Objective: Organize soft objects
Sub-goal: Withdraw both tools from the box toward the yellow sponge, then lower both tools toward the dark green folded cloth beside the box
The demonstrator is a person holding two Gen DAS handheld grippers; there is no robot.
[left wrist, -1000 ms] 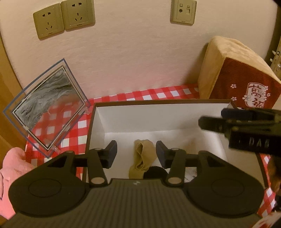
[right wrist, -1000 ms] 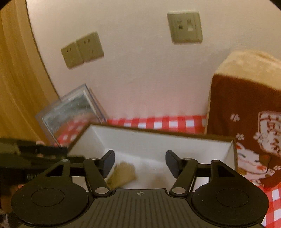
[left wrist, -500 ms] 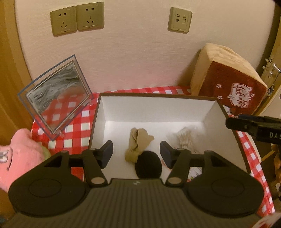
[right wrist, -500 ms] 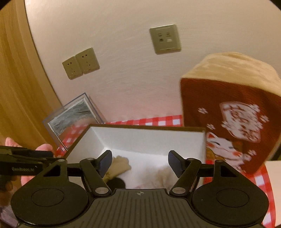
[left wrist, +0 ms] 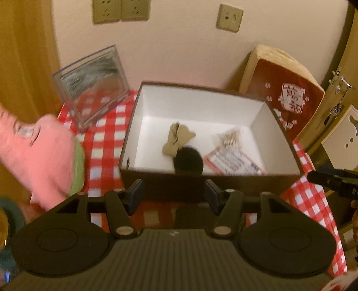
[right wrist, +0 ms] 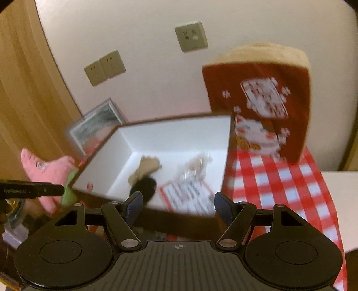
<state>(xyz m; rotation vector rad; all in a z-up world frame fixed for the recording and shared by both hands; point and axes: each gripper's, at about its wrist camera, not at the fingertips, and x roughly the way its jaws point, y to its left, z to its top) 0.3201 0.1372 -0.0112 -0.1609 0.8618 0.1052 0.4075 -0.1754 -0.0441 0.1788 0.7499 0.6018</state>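
A brown box with white inside point(left wrist: 259, 125) point(right wrist: 170, 136) sits on the red checked cloth. In it lie a tan sock point(left wrist: 177, 138) point(right wrist: 146, 169), a black round soft piece point(left wrist: 189, 160) point(right wrist: 143, 189), a pale stringy bundle point(left wrist: 231, 137) point(right wrist: 197, 165) and a printed card point(left wrist: 235, 161). A pink plush point(left wrist: 38, 152) point(right wrist: 50, 172) lies left of the box. A brown lucky-cat cushion point(left wrist: 284, 94) point(right wrist: 261, 98) leans at the right. My left gripper point(left wrist: 174, 197) is open and empty before the box's near wall. My right gripper point(right wrist: 179, 206) is open and empty at the box's near right corner.
A clear framed picture point(left wrist: 94, 80) point(right wrist: 98, 125) leans on the wall left of the box. Wall sockets point(left wrist: 120, 10) are above. A wooden panel point(left wrist: 24, 67) bounds the left side. The cloth's right edge drops off point(right wrist: 322, 201).
Both grippers have pulled back and up out of the box toward its near side. The pink plush and box front wall have come into view.
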